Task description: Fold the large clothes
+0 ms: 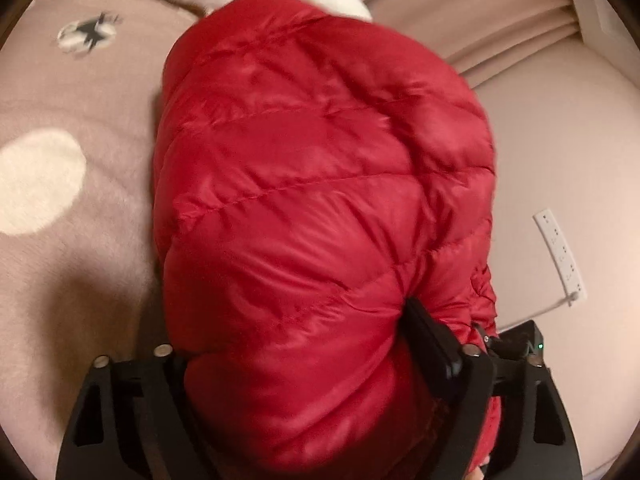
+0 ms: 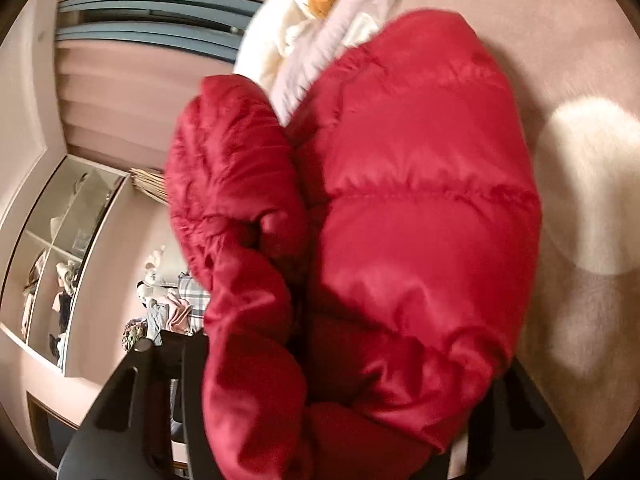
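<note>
Red puffer jacket bulges between both your grippers' spread jaws, pinched; long axis runs toward 12 o'clock over pink blanket.

Left gripper and right gripper each clamp fabric.

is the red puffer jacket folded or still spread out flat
Folded, or at least bunched: the red puffer jacket forms a thick doubled bundle over the pink blanket, a second lobe alongside in the right wrist view.

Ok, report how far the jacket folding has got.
Done: the red puffer jacket is already bundled, one sleeve doubled alongside. In hand: left tongs and right tongs both grip it above the pink blanket. Left: laying it down flat.
</note>
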A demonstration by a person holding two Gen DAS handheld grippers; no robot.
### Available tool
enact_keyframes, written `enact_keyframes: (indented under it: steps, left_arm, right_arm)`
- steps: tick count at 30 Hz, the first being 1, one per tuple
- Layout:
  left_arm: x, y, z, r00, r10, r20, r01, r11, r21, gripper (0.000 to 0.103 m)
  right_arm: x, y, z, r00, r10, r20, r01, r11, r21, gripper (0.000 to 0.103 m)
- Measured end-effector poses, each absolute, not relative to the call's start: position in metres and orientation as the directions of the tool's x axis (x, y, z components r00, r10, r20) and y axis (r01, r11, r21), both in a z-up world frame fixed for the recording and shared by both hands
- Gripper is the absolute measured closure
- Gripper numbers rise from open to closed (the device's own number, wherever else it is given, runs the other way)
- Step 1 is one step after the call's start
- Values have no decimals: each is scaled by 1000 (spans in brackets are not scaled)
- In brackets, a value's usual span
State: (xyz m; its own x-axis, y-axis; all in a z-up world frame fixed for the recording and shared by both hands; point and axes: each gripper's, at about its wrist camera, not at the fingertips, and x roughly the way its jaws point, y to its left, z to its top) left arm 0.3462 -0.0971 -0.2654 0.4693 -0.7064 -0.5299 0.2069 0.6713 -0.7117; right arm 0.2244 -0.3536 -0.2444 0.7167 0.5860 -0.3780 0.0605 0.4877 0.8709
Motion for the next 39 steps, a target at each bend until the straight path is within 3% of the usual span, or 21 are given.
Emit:
enact_keyframes:
  steps: [8,20,26,39]
  left_arm:
    - [313,-101,-213,564,-661,-495,301,723,-621,23]
    - [228,-69,-118,695,-664,-276,466,708,-530,24]
    - [224,-56,-97,727,-652,-217,506,722,-472,23]
    - [222,-49,-98,748,-626,-221,481,740,-470,23]
  right_arm:
    - [212,-338,-216,722,635,-275,-76,468,881,57]
    - [182,-308,-112,758,645,-96,-352,529,772,57]
    - [167,-292,-83,746,663,-65,-435,559,706,56]
    - [171,-275,-80,730,679,-78,-462,575,675,55]
